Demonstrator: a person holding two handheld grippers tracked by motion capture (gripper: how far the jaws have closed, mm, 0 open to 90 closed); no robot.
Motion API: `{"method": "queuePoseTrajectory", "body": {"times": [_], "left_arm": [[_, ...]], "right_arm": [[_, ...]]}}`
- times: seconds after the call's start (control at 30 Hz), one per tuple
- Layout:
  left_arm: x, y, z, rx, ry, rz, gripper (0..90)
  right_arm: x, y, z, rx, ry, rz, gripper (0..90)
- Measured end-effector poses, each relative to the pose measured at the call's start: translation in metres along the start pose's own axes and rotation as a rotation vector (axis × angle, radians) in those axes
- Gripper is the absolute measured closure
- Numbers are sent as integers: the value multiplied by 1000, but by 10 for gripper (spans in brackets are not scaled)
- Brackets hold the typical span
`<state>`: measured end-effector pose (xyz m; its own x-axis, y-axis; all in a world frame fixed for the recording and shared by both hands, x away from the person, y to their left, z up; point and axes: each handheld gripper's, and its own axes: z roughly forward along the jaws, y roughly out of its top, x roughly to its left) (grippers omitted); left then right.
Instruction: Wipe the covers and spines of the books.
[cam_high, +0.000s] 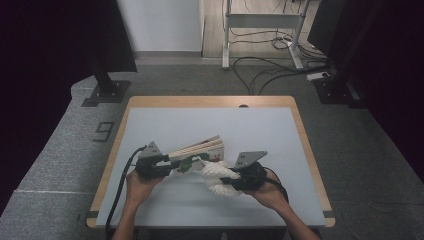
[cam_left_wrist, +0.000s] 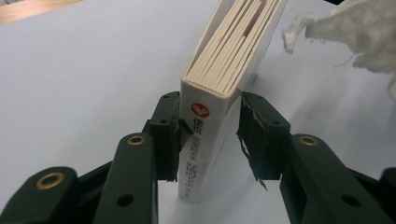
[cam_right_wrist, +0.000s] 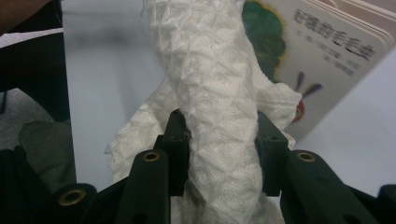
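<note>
High view: grey-topped table (cam_high: 165, 120) with a wooden rim. The left gripper (cam_high: 167, 165) is near the front-left part of the surface, held by the person's left hand (cam_high: 136, 184), its jaws clamped on the spine end of a board book (cam_high: 200, 149). The book stands on edge near the middle of the surface, closer to the front edge, and runs back and right from the gripper. The right gripper (cam_high: 231, 184) sits just right of it toward the front edge, in the right hand (cam_high: 270, 194), clamped on a bunched white cloth (cam_high: 216, 175). The cloth touches the book's cover.

Left gripper view: both jaws pressed on either side of the board book (cam_left_wrist: 210, 116) at its spine, with thick pages fanned slightly above. The spine carries a red logo and printed characters. White cloth (cam_left_wrist: 355, 32) at the top right, off the surface. Left gripper (cam_left_wrist: 208, 135) closed on the book.

Right gripper view: right gripper (cam_right_wrist: 223, 149) squeezes a twisted column of the white cloth (cam_right_wrist: 210, 84), which rises between the jaws. Behind it is the book (cam_right_wrist: 327, 56) cover, with a green patch and dark title characters.
</note>
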<state>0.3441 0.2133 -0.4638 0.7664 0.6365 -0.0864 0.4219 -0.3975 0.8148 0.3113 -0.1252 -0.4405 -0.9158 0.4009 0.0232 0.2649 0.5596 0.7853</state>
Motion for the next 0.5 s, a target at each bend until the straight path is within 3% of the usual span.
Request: {"method": "queuePoseTrajectory", "body": {"times": [0.5], "left_arm": [[0, 0, 0, 2, -5, 8, 595]], "right_arm": [[20, 18, 39, 1, 65, -85, 633]]}}
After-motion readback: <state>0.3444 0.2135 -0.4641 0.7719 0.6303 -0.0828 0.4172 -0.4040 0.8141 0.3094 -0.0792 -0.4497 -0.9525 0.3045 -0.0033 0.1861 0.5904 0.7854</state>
